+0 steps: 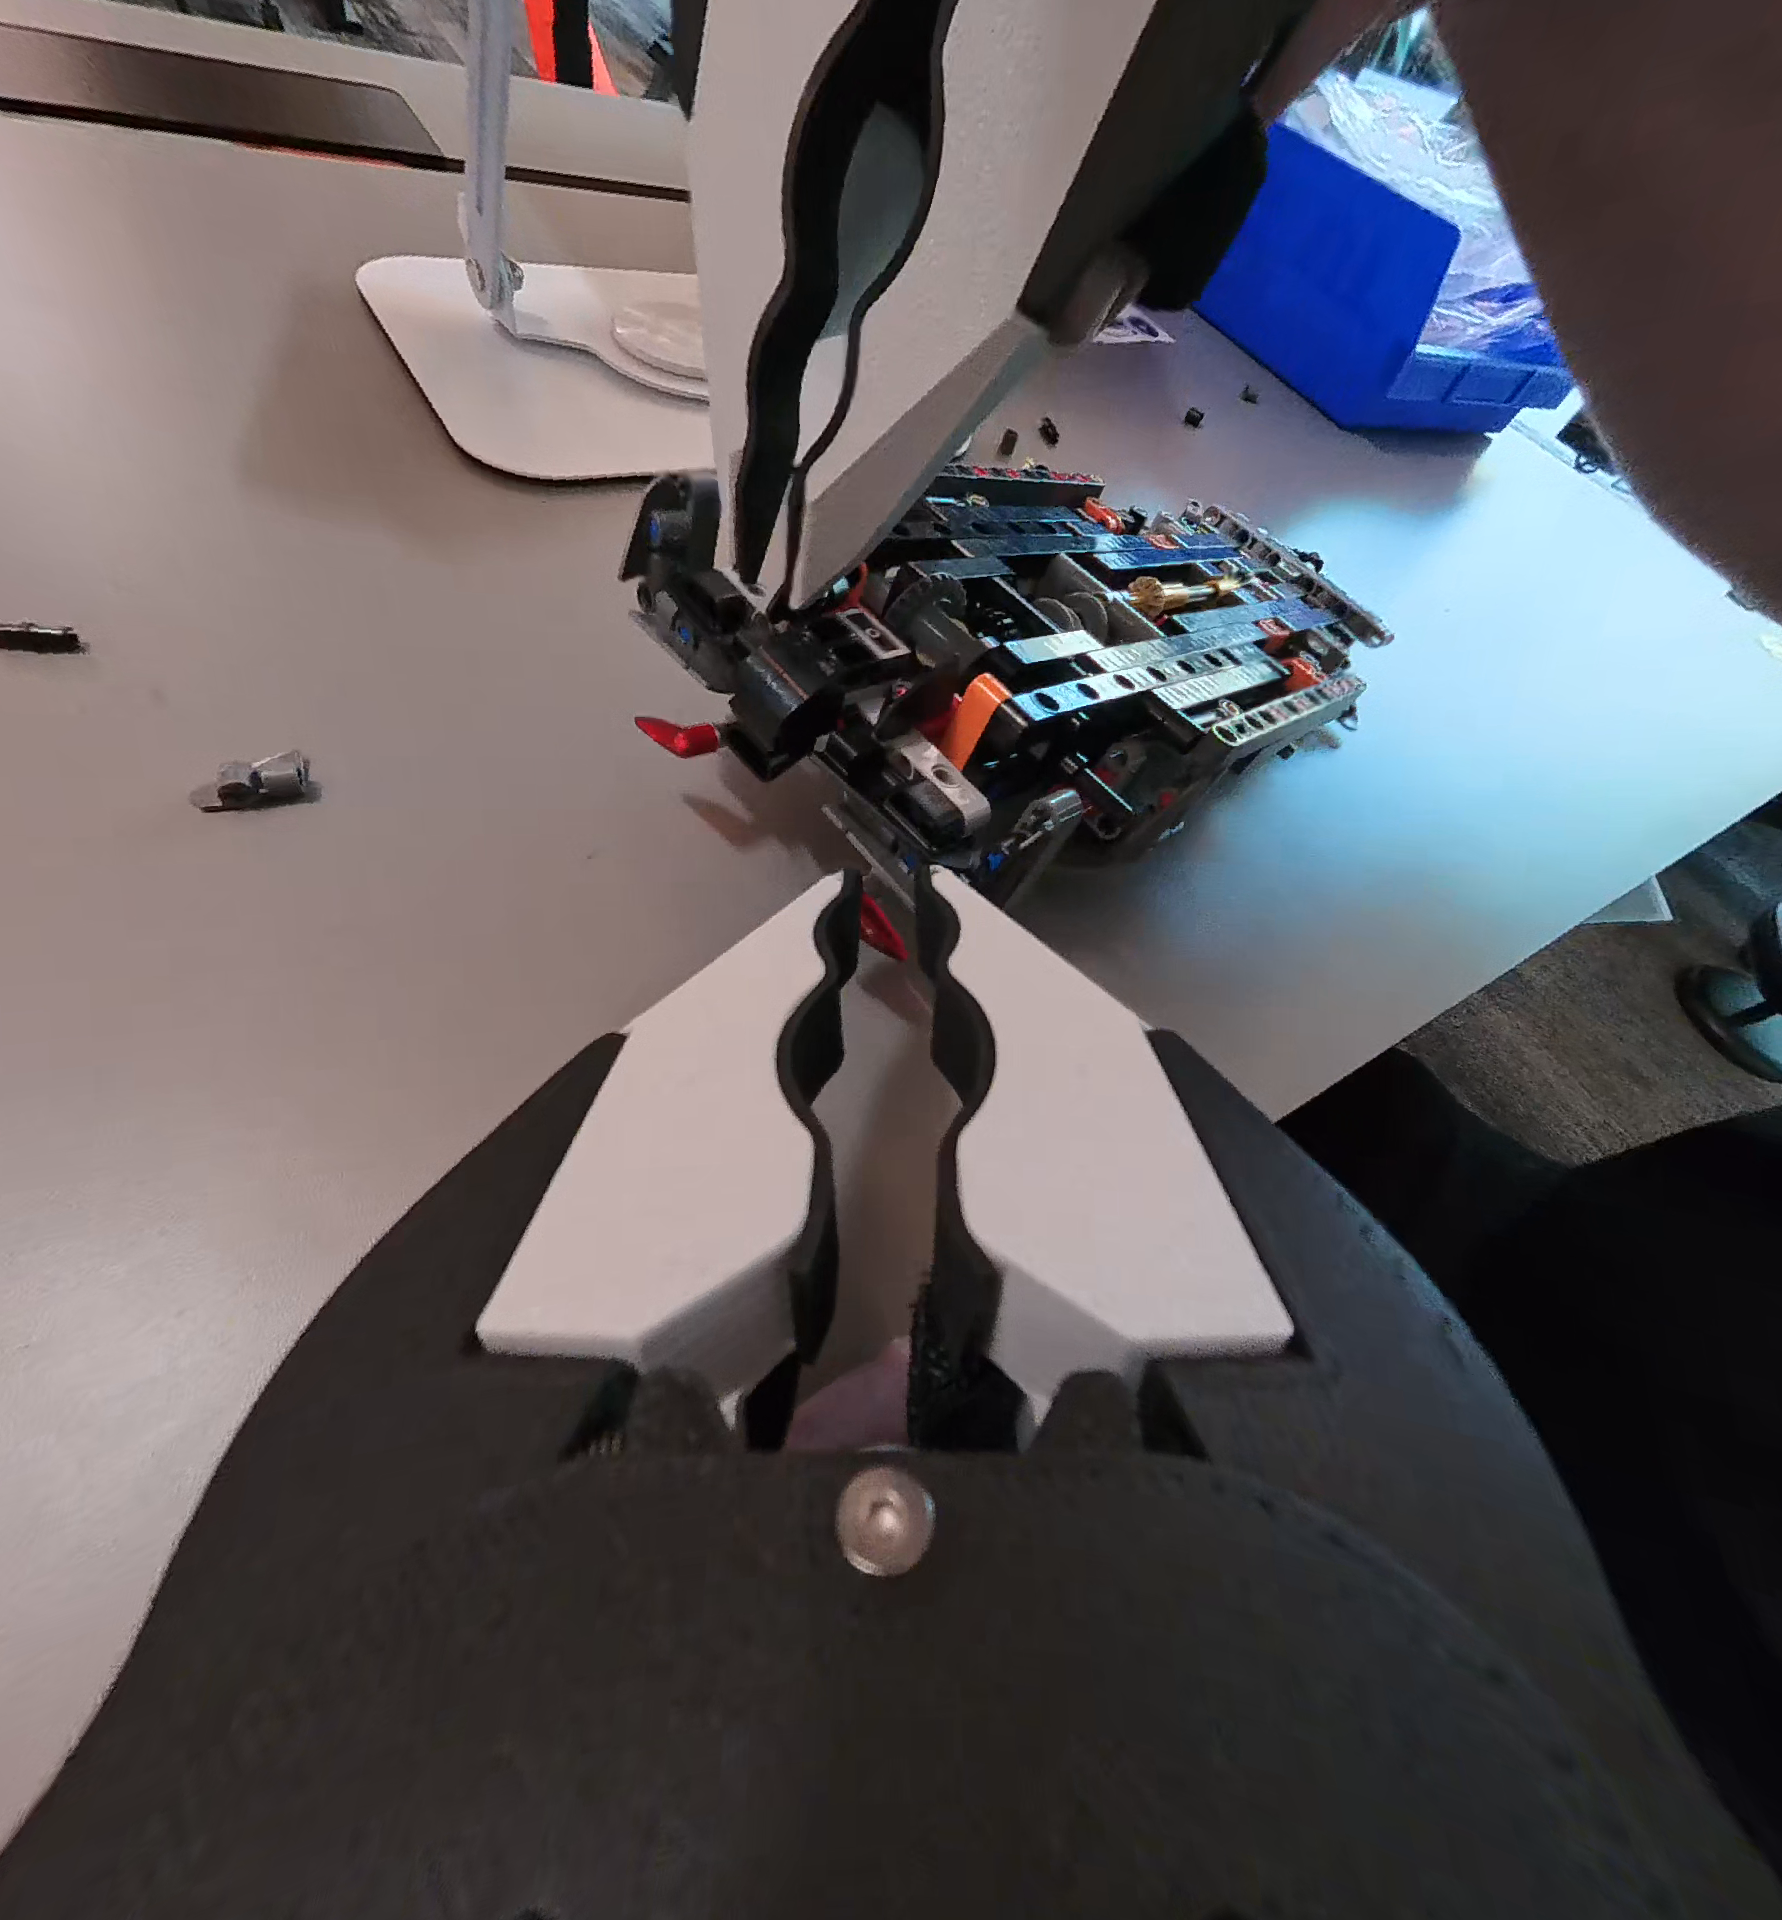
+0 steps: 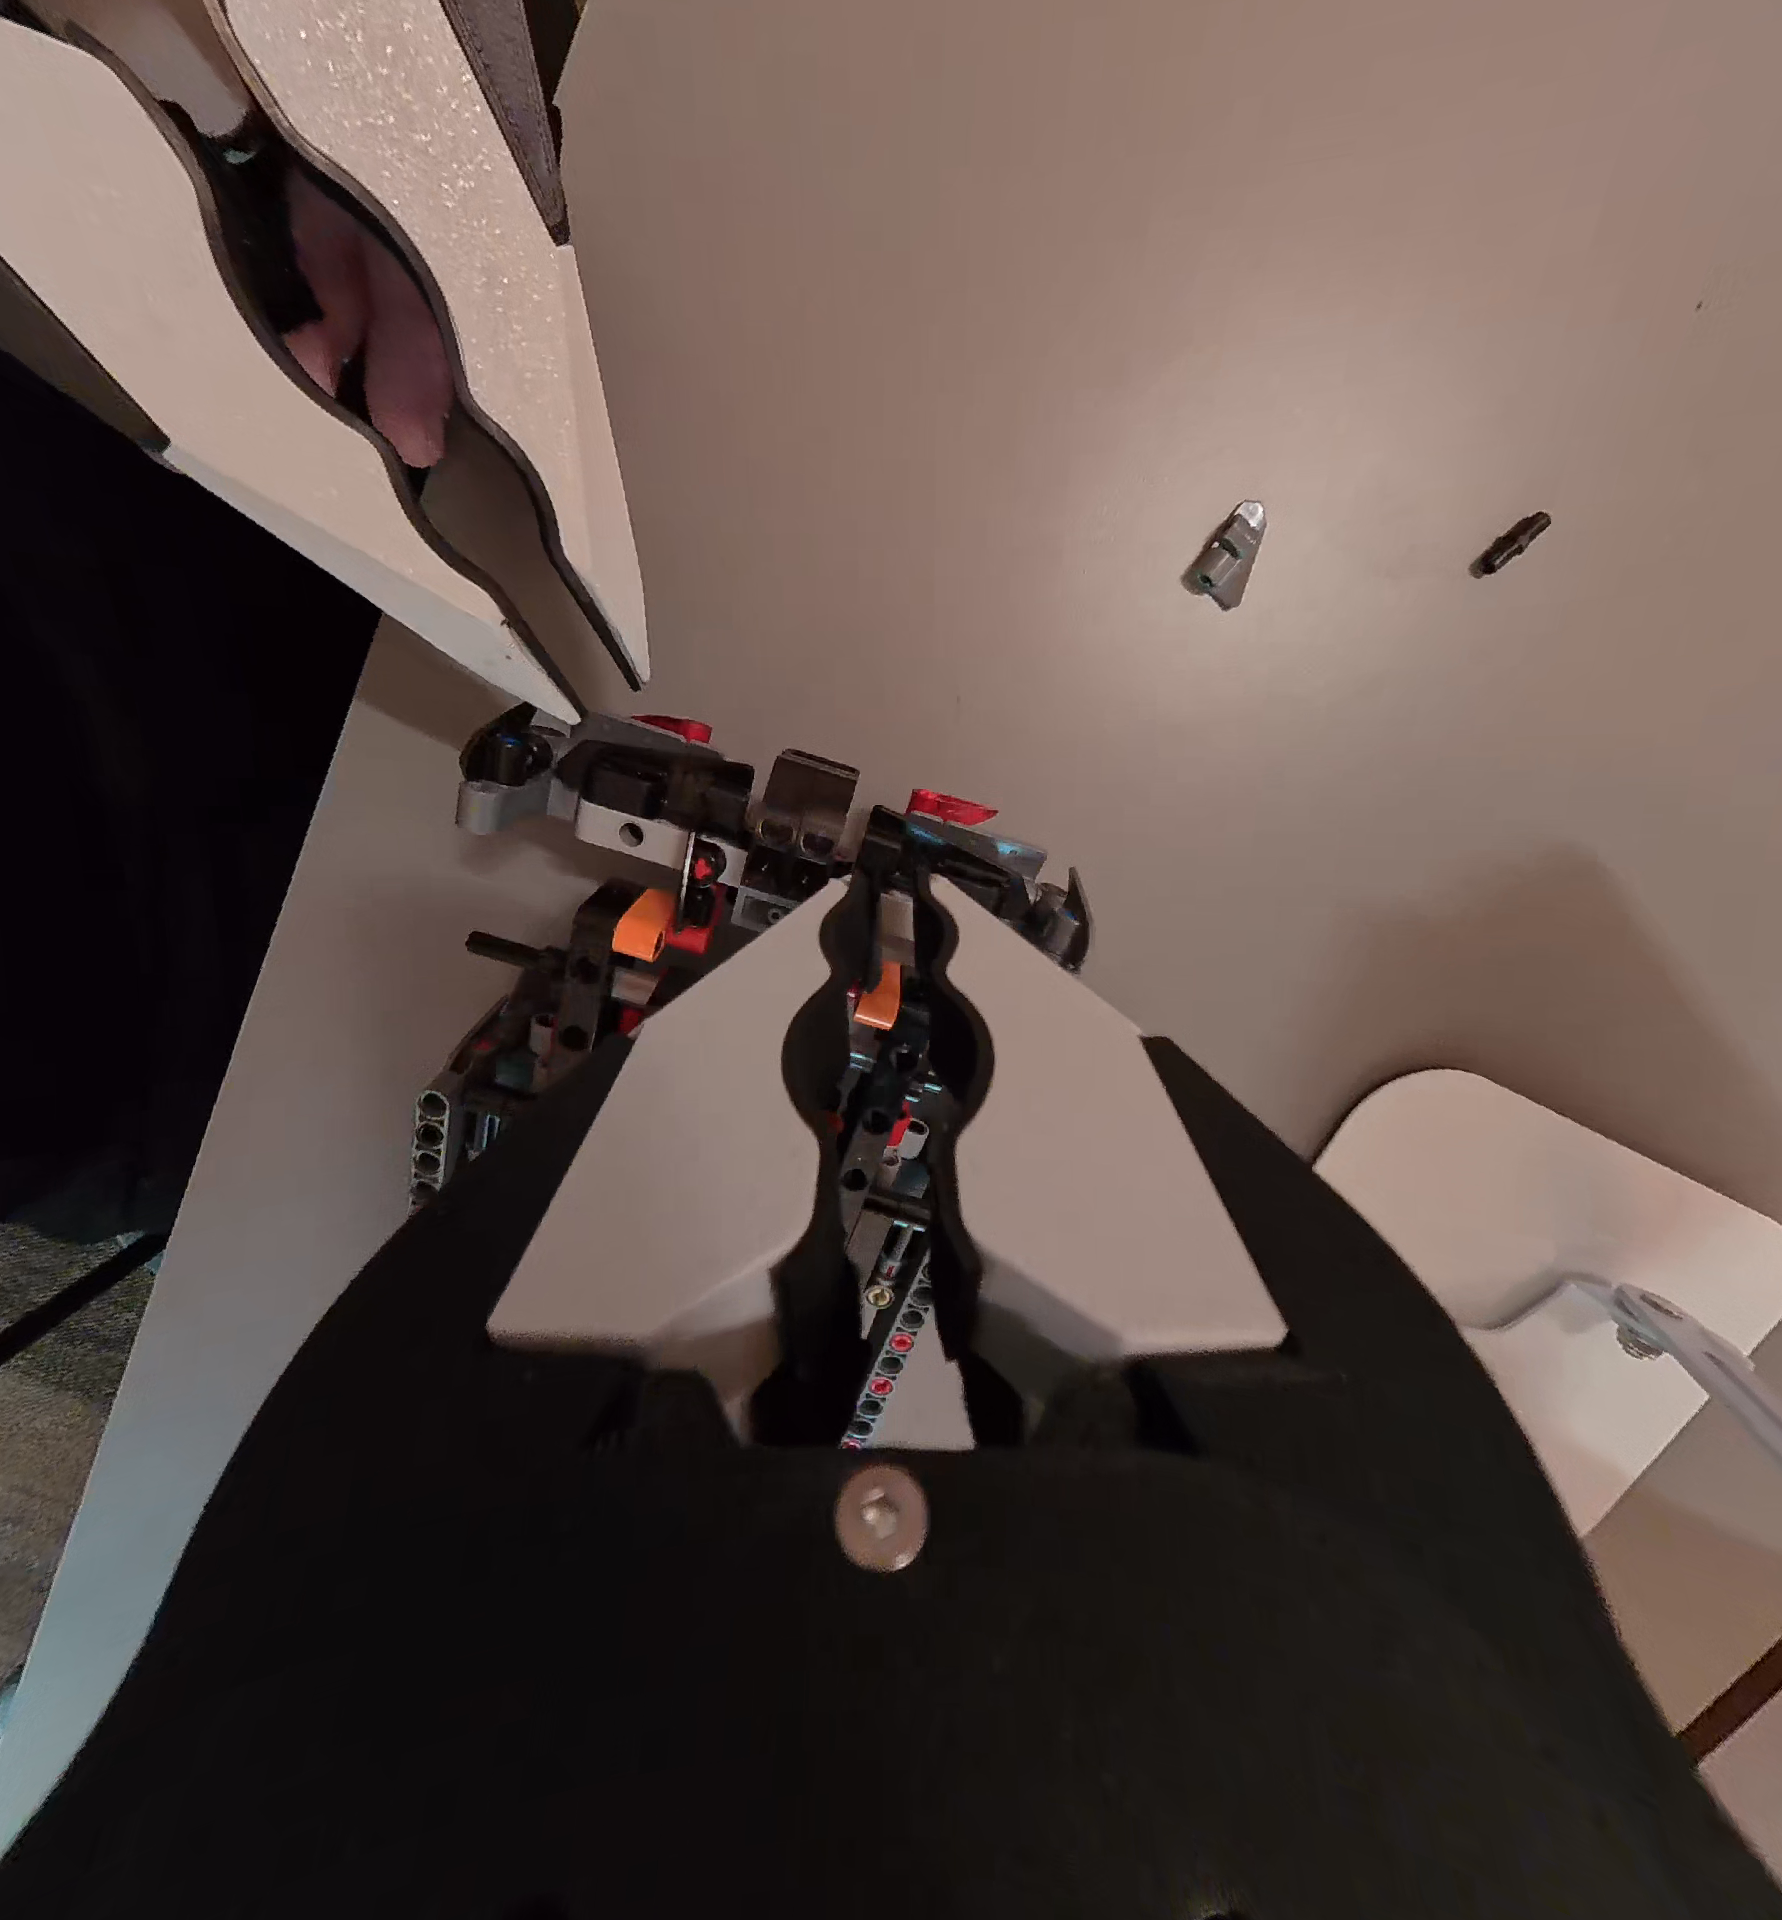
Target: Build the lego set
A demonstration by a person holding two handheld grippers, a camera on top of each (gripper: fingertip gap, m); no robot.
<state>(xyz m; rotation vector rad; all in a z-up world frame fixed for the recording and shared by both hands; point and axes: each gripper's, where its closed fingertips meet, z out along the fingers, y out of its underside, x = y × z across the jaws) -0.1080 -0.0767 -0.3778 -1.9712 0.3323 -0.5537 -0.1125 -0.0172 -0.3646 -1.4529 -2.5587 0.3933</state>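
The lego model (image 1: pixel 1126 665), a long black, grey and blue technic car frame with red and orange parts, lies on the pale table (image 1: pixel 243 1039). My left gripper (image 1: pixel 882 894) is shut on a thin grey part at the model's near corner, beside a red wedge (image 1: pixel 882 930). My right gripper (image 1: pixel 773 592) comes down from above and is shut on the model's end. In the right wrist view my right gripper (image 2: pixel 887 883) pinches a black and grey part of the model (image 2: pixel 658 800). My left gripper (image 2: pixel 606 696) touches the model's far left corner there.
A loose grey connector (image 1: pixel 258 779) (image 2: pixel 1230 551) and a black pin (image 1: pixel 30 634) (image 2: pixel 1510 542) lie on the table. A white monitor stand base (image 1: pixel 513 364) (image 2: pixel 1552 1226) stands behind. A blue bin (image 1: pixel 1386 301) and small black pieces (image 1: pixel 1048 428) are beyond the model. The table edge (image 1: pixel 1489 997) is near. Spacing between my two grippers at the tips: around 7 cm. About 12 cm separates my right fingertips from the loose grey connector (image 2: pixel 1230 551). Seen from the left wrist view (image 1: pixel 258 777) as well.
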